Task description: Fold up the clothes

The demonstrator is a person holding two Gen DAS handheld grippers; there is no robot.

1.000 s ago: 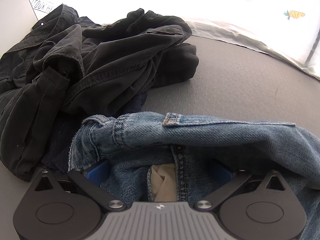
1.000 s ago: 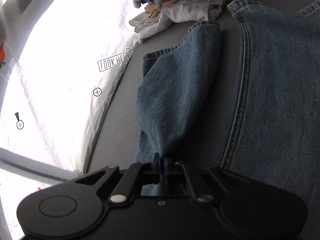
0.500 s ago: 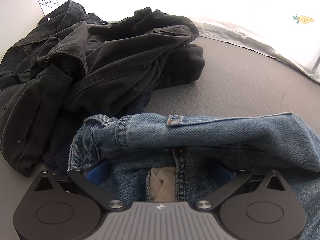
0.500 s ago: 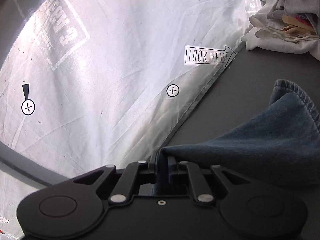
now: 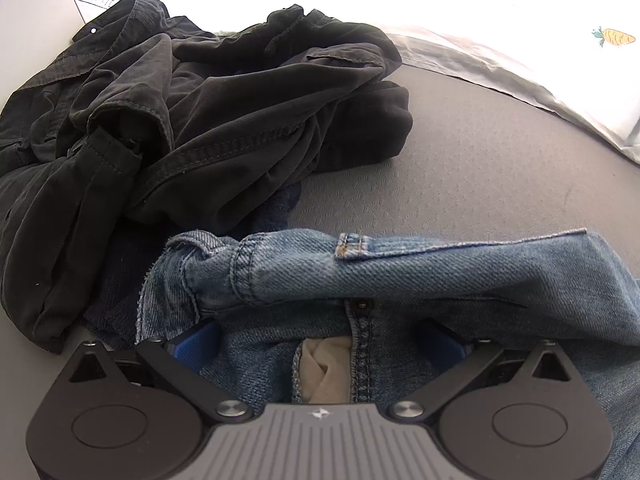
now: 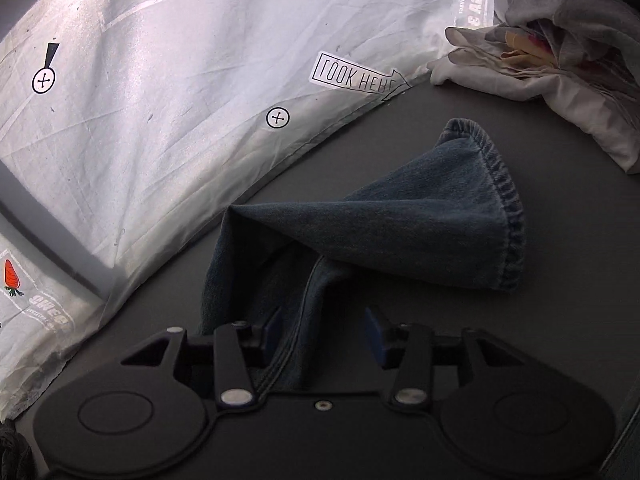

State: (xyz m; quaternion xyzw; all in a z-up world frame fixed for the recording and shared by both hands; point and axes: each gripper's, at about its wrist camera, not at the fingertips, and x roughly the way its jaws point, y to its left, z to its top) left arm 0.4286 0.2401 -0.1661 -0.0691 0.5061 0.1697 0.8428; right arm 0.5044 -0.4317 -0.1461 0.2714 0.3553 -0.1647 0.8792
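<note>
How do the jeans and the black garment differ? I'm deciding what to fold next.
The jeans are blue denim; the black garment is darker, thinner-looking cloth. The jeans lie partly spread with the waistband across the open left gripper; the black garment sits crumpled in a heap, untouched by either gripper. A jeans leg lies between the open right gripper's fingers. Both rest on the grey surface.

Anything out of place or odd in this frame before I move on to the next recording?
Nothing damaged or spilled. The jeans leg lies bunched and doubled over, hem up, between the open fingers of the right gripper. The jeans waistband is rumpled over the left gripper. A black garment sits crumpled beside it.
</note>
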